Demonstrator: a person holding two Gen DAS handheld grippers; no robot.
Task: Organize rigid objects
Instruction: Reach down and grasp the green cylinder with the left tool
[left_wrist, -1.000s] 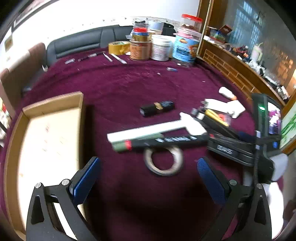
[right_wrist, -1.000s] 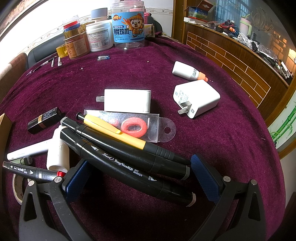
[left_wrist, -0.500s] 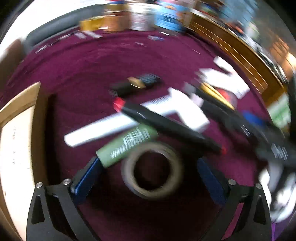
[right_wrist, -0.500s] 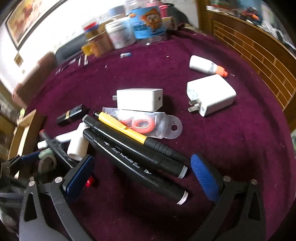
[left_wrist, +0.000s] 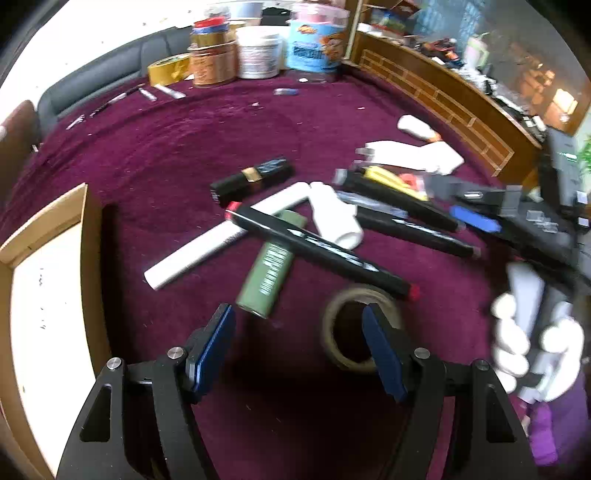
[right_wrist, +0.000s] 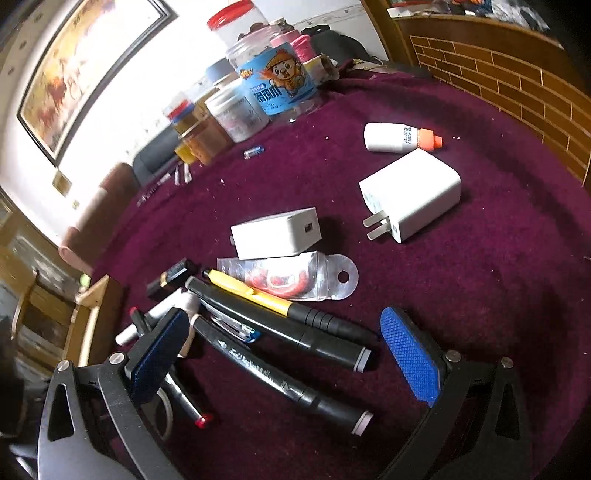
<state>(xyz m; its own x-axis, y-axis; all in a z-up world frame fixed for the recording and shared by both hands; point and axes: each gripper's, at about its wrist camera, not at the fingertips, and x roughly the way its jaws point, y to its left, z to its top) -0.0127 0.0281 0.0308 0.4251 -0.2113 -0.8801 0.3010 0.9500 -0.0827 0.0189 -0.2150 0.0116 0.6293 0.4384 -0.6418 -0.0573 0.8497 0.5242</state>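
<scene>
While my left gripper (left_wrist: 297, 347) was closing over the burgundy cloth (left_wrist: 207, 147), nothing lay between its blue pads; the green tube (left_wrist: 271, 264) sat just ahead of the left pad and the tape ring (left_wrist: 349, 332) under the right one. My worry was that the pads would meet on air, or nip the tape ring's rim and drag it. The red-tipped black marker (left_wrist: 317, 251) lay across the green tube and a white tube (left_wrist: 221, 236), so I judged that lifting the green tube could roll that marker and scatter the pile. The cardboard tray (left_wrist: 88, 236), probably where these belong, stood near on the left. My right gripper (right_wrist: 288, 354) was wide and empty over two black markers (right_wrist: 280, 373), its left pad close to the white cap (right_wrist: 184, 301), which it might knock.
</scene>
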